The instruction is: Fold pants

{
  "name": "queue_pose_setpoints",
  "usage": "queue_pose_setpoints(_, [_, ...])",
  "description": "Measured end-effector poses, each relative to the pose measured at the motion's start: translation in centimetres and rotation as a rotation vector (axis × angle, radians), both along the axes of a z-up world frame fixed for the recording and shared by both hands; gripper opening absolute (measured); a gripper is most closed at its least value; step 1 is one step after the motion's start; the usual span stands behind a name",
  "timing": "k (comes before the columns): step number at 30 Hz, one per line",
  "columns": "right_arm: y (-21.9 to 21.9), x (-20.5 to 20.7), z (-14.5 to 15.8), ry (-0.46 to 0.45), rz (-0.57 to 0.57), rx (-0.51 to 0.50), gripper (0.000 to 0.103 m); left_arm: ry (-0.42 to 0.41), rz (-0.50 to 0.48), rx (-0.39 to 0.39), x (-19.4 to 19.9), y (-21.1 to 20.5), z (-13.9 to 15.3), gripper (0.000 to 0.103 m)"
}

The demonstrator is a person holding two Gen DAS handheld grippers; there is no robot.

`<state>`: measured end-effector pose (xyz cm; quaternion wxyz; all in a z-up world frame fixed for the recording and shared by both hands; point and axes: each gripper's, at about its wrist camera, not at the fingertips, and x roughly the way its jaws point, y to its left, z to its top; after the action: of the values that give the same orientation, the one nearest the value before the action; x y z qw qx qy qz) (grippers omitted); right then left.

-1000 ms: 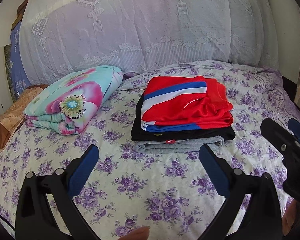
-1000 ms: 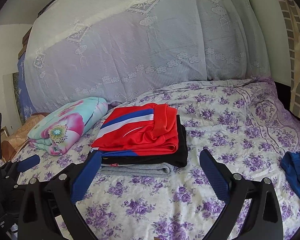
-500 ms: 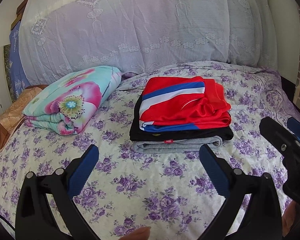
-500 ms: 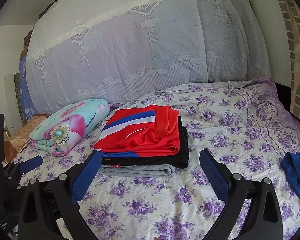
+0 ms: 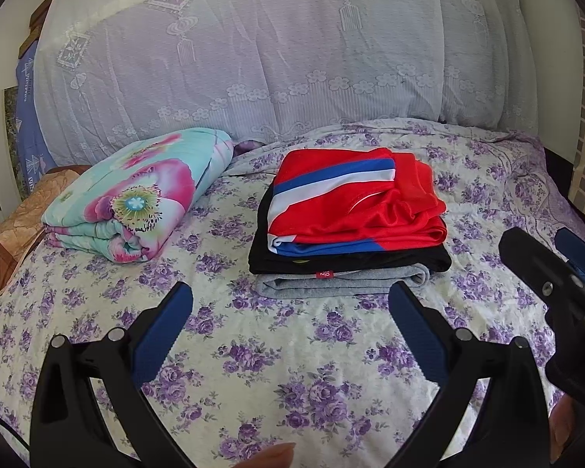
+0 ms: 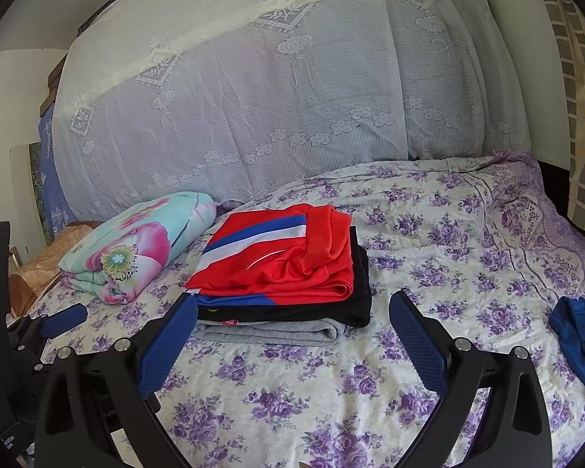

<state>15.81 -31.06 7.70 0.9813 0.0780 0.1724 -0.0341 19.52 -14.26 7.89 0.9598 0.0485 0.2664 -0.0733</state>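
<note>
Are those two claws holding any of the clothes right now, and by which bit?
Nothing is held. The left claw and right claw both hang open above the floral bedsheet.

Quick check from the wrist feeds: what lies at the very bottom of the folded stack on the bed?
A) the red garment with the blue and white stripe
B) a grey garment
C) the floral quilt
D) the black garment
B: the grey garment lies flat on the bedsheet, under the black garment and the red garment on top.

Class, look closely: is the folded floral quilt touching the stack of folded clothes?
Apart. The left wrist view shows bare bedsheet between the quilt and the stack.
</note>
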Motion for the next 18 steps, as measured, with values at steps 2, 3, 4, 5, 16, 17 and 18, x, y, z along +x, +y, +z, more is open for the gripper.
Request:
queue_pose_setpoints(2, [0.01, -0.01, 0.00, -0.001, -0.001, 0.001, 0.099, 0.002, -0.002, -0.001, 0.00, -0.06, -0.02, 0.098])
queue_pose_setpoints(3, [0.03, -0.01, 0.01, -0.001, -0.001, 0.001, 0.099, 0.003, -0.004, -0.001, -0.04, -0.13, -0.06, 0.098])
queue_pose_setpoints(4, [0.01, -0.01, -0.01, -0.001, -0.001, 0.001, 0.099, 0.003, -0.004, -0.001, -0.06, -0.19, -0.08, 0.098])
queue_pose_setpoints(5, [0.02, 0.00, -0.01, -0.001, -0.001, 0.001, 0.099, 0.005, -0.006, -0.001, -0.04, -0.21, -0.12, 0.098])
queue_pose_setpoints(16, [0.00, 0.02, -0.01, -0.001, 0.000, 0.000, 0.099, 0.010, -0.011, -0.003, 0.03, -0.14, -0.22, 0.098])
queue_pose_setpoints(17, [0.00, 0.02, -0.02, 0.000, -0.001, 0.000, 0.099, 0.010, -0.011, -0.002, 0.02, -0.16, -0.23, 0.098])
queue_pose_setpoints(18, [-0.03, 0.00, -0.04, -0.001, -0.001, 0.001, 0.099, 0.011, -0.012, -0.002, 0.03, -0.14, -0.22, 0.098])
